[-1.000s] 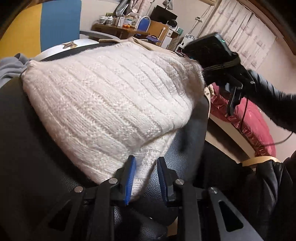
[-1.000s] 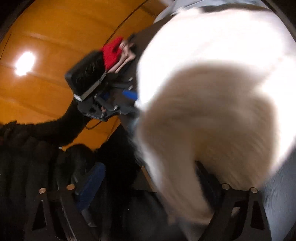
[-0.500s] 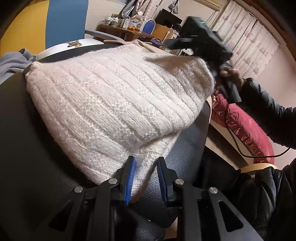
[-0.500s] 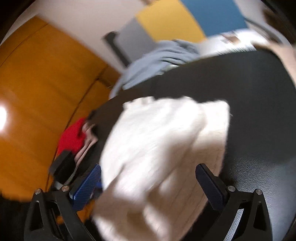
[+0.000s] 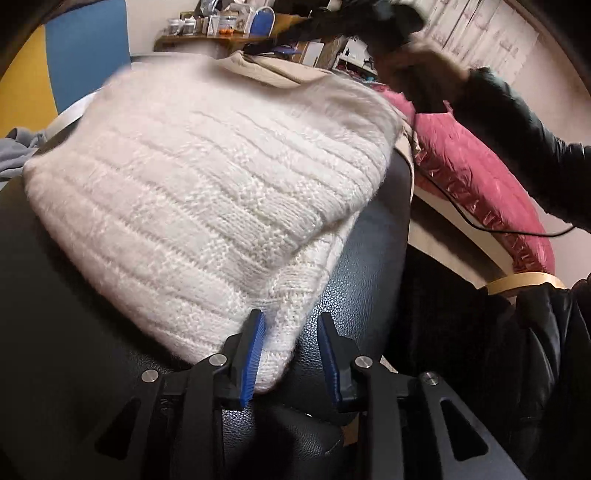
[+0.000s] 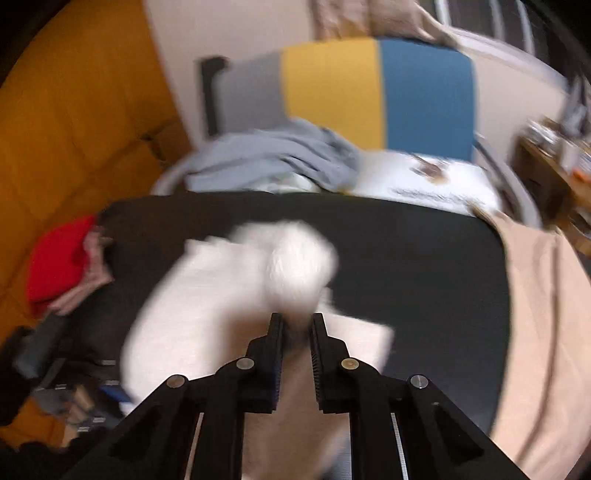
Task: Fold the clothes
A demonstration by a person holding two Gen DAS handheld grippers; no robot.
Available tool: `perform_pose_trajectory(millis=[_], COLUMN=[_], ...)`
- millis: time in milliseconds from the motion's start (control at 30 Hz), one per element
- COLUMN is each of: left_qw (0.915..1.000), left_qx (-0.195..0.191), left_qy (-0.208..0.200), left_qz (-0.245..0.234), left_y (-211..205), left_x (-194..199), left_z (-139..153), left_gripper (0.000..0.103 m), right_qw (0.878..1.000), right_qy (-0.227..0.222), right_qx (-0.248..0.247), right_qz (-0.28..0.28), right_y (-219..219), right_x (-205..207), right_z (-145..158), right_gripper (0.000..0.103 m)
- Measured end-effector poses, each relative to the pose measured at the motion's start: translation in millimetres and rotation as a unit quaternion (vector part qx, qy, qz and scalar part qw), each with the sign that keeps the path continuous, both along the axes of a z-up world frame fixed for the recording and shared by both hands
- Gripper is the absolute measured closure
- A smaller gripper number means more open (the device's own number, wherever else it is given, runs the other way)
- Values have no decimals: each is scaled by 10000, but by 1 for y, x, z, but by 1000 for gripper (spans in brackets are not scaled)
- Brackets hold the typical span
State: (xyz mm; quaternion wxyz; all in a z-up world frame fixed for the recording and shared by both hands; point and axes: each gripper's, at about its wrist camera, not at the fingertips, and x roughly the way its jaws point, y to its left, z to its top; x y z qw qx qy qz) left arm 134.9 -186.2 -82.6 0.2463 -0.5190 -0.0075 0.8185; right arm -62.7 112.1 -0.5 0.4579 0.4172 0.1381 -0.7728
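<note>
A white ribbed knit sweater (image 5: 207, 206) lies bunched on a black leather surface (image 5: 74, 332). My left gripper (image 5: 291, 350) straddles its near corner and its jaws are opening. The left pad (image 5: 255, 350) touches the knit, while the right pad stands clear of it. In the right wrist view the sweater (image 6: 221, 295) is blurred. My right gripper (image 6: 297, 325) has its jaws closing to a narrow slit with white knit in it, and a lump of knit stands up just past the tips. The left wrist view shows that gripper (image 5: 354, 18) high at the back right, blurred.
A person's black sleeve (image 5: 517, 122) reaches over a pink quilted jacket (image 5: 480, 177). Beige cloth (image 6: 539, 314) covers the surface's right end, a grey garment (image 6: 273, 158) lies behind it, and red cloth (image 6: 59, 266) lies at the left. A cluttered wooden desk (image 5: 221, 33) stands farther back.
The right gripper rose and swung over the sweater, and its jaws went from wide open to nearly shut. The left jaws parted slightly. The sweater's far right edge is now blurred.
</note>
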Motion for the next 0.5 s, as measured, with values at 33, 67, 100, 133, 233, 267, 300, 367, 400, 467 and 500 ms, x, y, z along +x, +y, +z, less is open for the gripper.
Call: perform_pose_trajectory(millis=[33,67,100,133,233,267,300,367,400,467,500], left_qw=[10000,10000,10000,9999,9984,9975,9962,9907,9861,9771,9732], left_qx=[-21,-22,0,50,471,638,796,1155,1357,1569,1581], left_qy=[-28,-42,-60,-79,-183,-133,31,345,496,740,834], left_qz=[-17,-8,22,55,239,270,354,631,822,1231,1449], left_y=[0,1,0,-2,-14,-18,-25,-40,-49,-62,-65], left_x=[0,2,3,3,5,8,10,11,8,-5,-14], left_z=[0,1,1,1,9,15,24,38,43,50,51], left_gripper=[74,74,74,74,75,75,74,74,74,74,74], right_qw=[9997,9987,9974,9963,9917,9889,9856,9809,9782,9734,9706], right_qy=[-151,-302,-461,-636,-1117,-1235,-1330,-1423,-1479,-1644,-1758], right_qx=[171,343,451,427,-148,-484,-781,-1210,-1392,-1592,-1628], right_qz=[-115,-229,-325,-384,-616,-674,-689,-539,-433,-56,220], right_y=[3,6,9,14,38,51,63,84,92,102,102], right_x=[-11,-21,-29,-30,-28,-26,-24,-15,-9,9,20], right_z=[-17,-34,-50,-65,-78,-71,-64,-46,-38,-27,-24], right_gripper=[103,103,102,102,101,101,101,87,61,21,16])
